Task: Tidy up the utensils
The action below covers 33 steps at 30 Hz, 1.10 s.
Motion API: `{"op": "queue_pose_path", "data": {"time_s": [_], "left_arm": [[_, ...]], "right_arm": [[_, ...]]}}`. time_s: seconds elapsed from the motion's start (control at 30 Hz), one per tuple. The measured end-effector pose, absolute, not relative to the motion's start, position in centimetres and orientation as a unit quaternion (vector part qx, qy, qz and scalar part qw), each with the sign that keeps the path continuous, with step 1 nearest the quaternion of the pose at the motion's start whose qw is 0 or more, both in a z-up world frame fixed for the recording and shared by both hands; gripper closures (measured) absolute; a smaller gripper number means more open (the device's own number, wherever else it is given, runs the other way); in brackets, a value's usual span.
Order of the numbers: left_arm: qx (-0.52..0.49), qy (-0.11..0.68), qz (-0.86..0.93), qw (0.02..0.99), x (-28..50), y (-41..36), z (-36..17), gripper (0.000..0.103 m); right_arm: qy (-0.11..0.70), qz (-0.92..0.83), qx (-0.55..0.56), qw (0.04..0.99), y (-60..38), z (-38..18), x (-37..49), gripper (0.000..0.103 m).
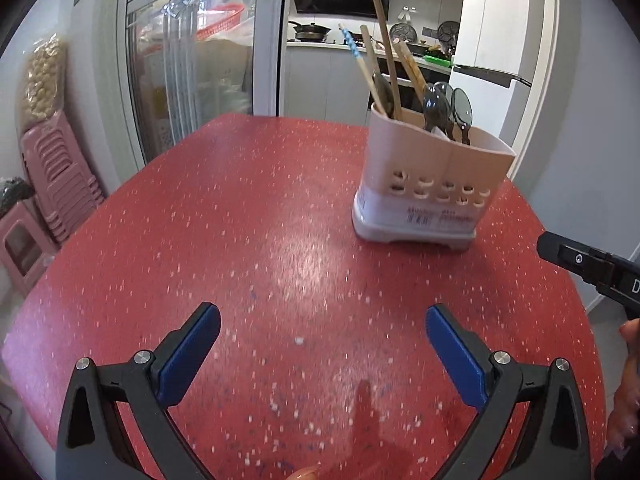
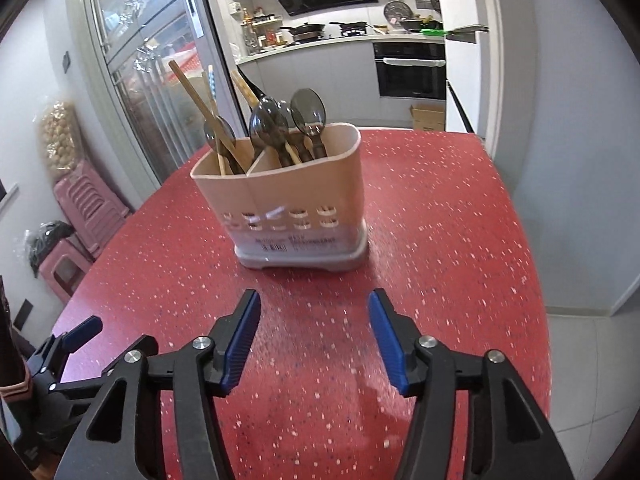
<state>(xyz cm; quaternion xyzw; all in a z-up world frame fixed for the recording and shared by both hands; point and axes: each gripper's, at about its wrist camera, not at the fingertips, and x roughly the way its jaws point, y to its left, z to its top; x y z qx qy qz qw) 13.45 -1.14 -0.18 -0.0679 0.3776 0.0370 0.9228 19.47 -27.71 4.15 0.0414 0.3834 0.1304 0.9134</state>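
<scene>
- Utensil holder [image 2: 296,200]: beige plastic caddy with a grey base and a row of slots near the bottom; stands upright on the red speckled tabletop [image 1: 248,240], ahead of both grippers and touching neither.
- Divider: splits the holder into two compartments, seen best from the right wrist view.
- Chopsticks [image 2: 200,100]: wooden, leaning out of the left compartment as seen from the right wrist view; one has a blue-patterned end.
- Spoons [image 2: 308,110]: dark translucent bowls pointing up, most in the right compartment; one spoon sits among the chopsticks.
- Left gripper [image 1: 322,334]: jaws spread wide, blue pads well apart, nothing between them; hovers over bare tabletop, with the holder ahead and to its right.
- Right gripper [image 2: 314,334]: jaws partly open, nothing between them; aimed at the holder, short of it.
- Background: pink plastic stools [image 1: 60,176] stacked by the wall at left, glass-fronted cabinet [image 1: 192,60], kitchen counter with pans beyond the doorway.
</scene>
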Motion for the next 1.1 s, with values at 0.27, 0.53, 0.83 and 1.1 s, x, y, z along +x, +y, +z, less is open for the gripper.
{"op": "queue_pose_path", "data": {"time_s": [0.27, 0.53, 0.83, 1.1], "left_arm": [[-0.067, 0.376, 0.043, 0.923, 11.5, -1.3, -0.8, 0.000], [-0.035, 0.337, 0.024, 0.940, 10.2, -2.3, 0.6, 0.000], [-0.030, 0.304, 0.031, 0.952, 11.0, -2.0, 2.3, 0.000], [-0.031, 0.275, 0.017, 0.961, 11.3, -1.8, 3.2, 0.000]], "right_arm": [[0.365, 0.089, 0.030, 0.926, -28.0, 3.1, 16.0, 0.023], [0.332, 0.059, 0.018, 0.941, -27.9, 3.2, 14.1, 0.011], [0.302, 0.036, 0.022, 0.953, -28.3, 3.6, 13.3, 0.009], [0.262, 0.021, 0.017, 0.965, -28.0, 4.3, 12.5, 0.000]]}}
